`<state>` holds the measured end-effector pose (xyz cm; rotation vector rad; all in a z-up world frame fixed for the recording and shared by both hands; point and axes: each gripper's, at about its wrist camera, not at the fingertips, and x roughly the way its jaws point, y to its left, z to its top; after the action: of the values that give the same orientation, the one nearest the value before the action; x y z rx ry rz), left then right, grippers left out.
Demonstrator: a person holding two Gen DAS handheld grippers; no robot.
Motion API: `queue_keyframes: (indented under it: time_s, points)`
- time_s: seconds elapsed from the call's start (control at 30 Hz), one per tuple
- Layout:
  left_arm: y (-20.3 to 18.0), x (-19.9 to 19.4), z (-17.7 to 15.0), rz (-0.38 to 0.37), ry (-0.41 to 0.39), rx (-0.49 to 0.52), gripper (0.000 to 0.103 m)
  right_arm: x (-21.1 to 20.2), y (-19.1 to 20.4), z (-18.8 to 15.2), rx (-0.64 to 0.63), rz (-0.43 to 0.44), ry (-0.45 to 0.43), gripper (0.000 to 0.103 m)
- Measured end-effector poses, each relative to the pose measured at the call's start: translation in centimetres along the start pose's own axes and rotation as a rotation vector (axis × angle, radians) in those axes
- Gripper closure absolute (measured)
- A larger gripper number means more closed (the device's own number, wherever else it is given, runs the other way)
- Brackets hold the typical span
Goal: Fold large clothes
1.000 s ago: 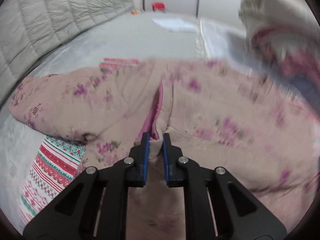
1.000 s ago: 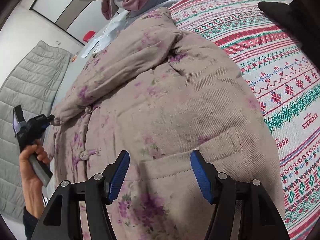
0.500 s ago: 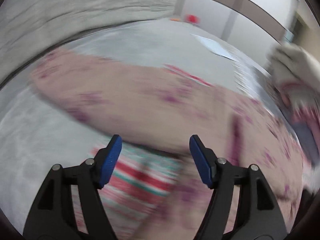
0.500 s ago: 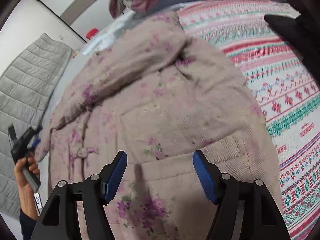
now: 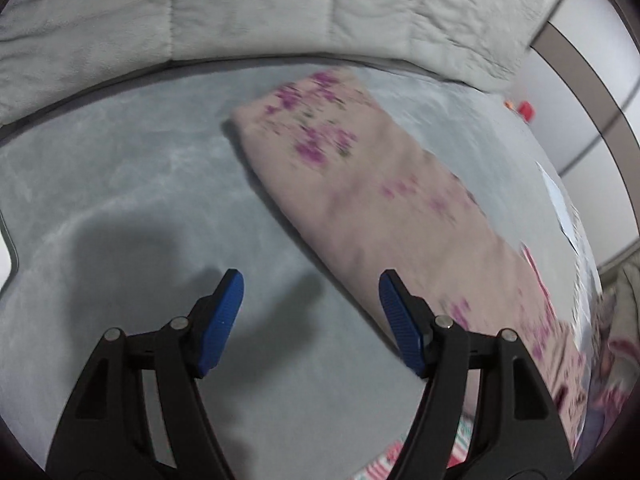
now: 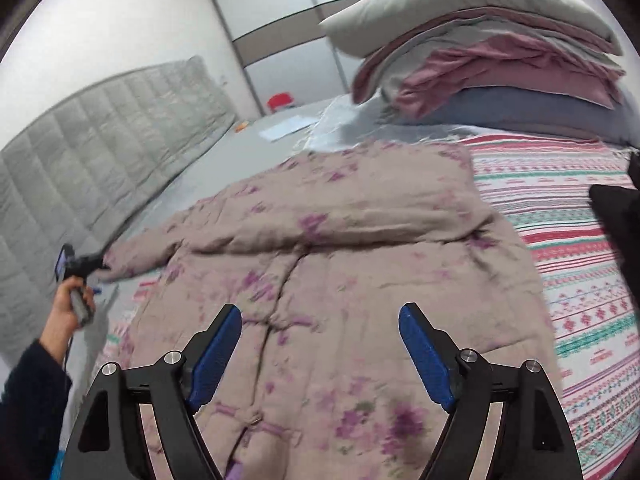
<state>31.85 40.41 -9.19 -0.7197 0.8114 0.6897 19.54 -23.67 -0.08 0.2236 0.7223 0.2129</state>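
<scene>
A pink padded jacket with purple flowers (image 6: pixel 360 248) lies spread front-up on the bed. Its left sleeve (image 5: pixel 360 184) stretches out over the grey sheet (image 5: pixel 140 208), with the cuff at the far end. My left gripper (image 5: pixel 311 284) is open above the bare sheet just left of that sleeve, with nothing between its pads. In the right wrist view a hand holds the left gripper (image 6: pixel 100 265) by the sleeve's cuff. My right gripper (image 6: pixel 320 320) hovers over the jacket's lower front. Its jaws are opening, with only the jacket lying below them.
A striped patterned blanket (image 6: pixel 580 280) lies under the jacket on the right. Folded bedding topped by a pillow (image 6: pixel 480 60) is stacked at the back right. A quilted grey pad (image 6: pixel 100 152) stands along the left. A dark object (image 6: pixel 616 216) intrudes at the right edge.
The left gripper let go of the jacket's front, opened, and swung left to the sleeve's far end. The right gripper rose above the jacket and its jaws widened.
</scene>
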Motion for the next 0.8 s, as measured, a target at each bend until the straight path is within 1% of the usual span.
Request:
queue_keyframes:
  time_s: [0.13,0.23,0.27,0.3,0.33,0.37,0.4,0.43,0.47,0.5,0.53,0.6,0.67,0.7,0.73,0.8]
  points:
    - [-0.4,1.7,1.0,0.002,0.011,-0.018,0.031,1.4,1.2,-1.0,-0.035,-0.016,0.046,0.021]
    - [-0.5,3.5,1.1,-0.018,0.047,-0.051,0.029,2.3,1.3,-1.7,-0.044,-0.027,0.076,0.021]
    - [-0.6,4.0,1.0,-0.017,0.047,-0.063,0.028,2.6,1.3,-1.7,-0.045,-0.029,0.083,0.021]
    - [-0.6,4.2,0.9,-0.011,0.032,-0.067,0.028,2.8,1.4,-1.8,-0.048,-0.031,0.088,0.021]
    - [-1.0,4.3,0.7,-0.004,0.002,-0.054,0.028,3.0,1.5,-1.9,-0.053,-0.036,0.093,0.021]
    - [-1.2,4.2,0.5,0.0,-0.009,-0.039,0.028,3.2,1.5,-2.0,-0.057,-0.041,0.096,0.021]
    - [-1.8,4.3,0.4,0.005,-0.016,-0.001,0.037,3.2,1.6,-2.0,-0.057,-0.044,0.098,0.021]
    - [-2.4,4.4,0.4,-0.004,-0.02,0.044,0.068,3.3,1.5,-2.0,-0.056,-0.047,0.101,0.021]
    - [-2.9,4.5,0.5,-0.017,-0.016,0.075,0.078,3.4,1.5,-2.1,-0.053,-0.048,0.104,0.021]
    - [-3.5,4.3,0.6,0.002,-0.028,0.114,0.083,3.4,1.4,-2.1,-0.05,-0.049,0.106,0.021]
    - [-3.9,4.1,0.7,0.005,-0.039,0.131,0.088,3.5,1.4,-2.1,-0.047,-0.05,0.108,0.021]
    - [-4.3,3.1,1.1,0.001,-0.07,0.14,0.09,3.6,1.2,-2.1,-0.038,-0.052,0.113,0.021]
    - [-4.5,1.3,1.4,-0.041,-0.119,0.109,0.091,3.6,0.9,-2.1,-0.026,-0.048,0.114,0.021]
    - [-4.8,-0.2,1.6,-0.083,-0.154,0.087,0.092,3.5,0.9,-2.1,-0.02,-0.047,0.112,0.021]
    - [-5.1,-1.3,1.6,-0.109,-0.177,0.081,0.092,3.4,0.7,-2.0,-0.012,-0.044,0.108,0.021]
    - [-6.4,-4.1,1.4,-0.173,-0.233,0.089,0.092,3.2,0.4,-1.9,0.006,-0.04,0.099,0.021]
